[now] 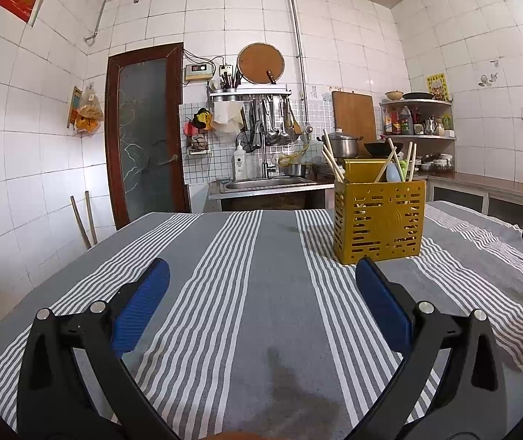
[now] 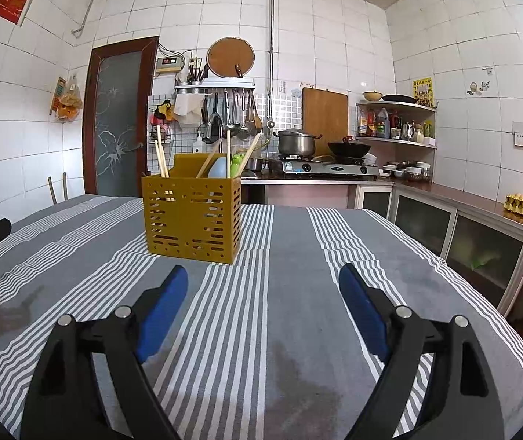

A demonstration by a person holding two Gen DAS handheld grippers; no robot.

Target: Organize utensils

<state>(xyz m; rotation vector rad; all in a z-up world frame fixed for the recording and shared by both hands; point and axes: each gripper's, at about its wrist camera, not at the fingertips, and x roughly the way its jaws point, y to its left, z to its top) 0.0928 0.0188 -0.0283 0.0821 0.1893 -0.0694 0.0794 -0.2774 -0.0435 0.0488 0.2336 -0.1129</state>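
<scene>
**Both grippers wait open before a loaded utensil caddy**

From my remote station, I see the left gripper [image 1: 261, 275] and the right gripper [image 2: 263, 280] both hanging low over the striped tablecloth [image 1: 246, 293], jaws spread wide with nothing between them. The yellow slotted caddy [image 1: 378, 220] stands beyond the left gripper's right-hand finger, and ahead of the right gripper's left-hand finger; chopsticks [image 2: 161, 154] and a pale blue spoon [image 2: 218, 168] stand up out of it.

My worry is the caddy itself: it looks light and top-heavy, so a finger clipping a leaning chopstick could tip or skid it on the cloth.

I see no loose utensils on the cloth, so I cannot judge what remains to sort. The caddy's inner dividers and the utensils' lower ends are hidden behind its wall, and a green item inside stays unidentifiable.
</scene>
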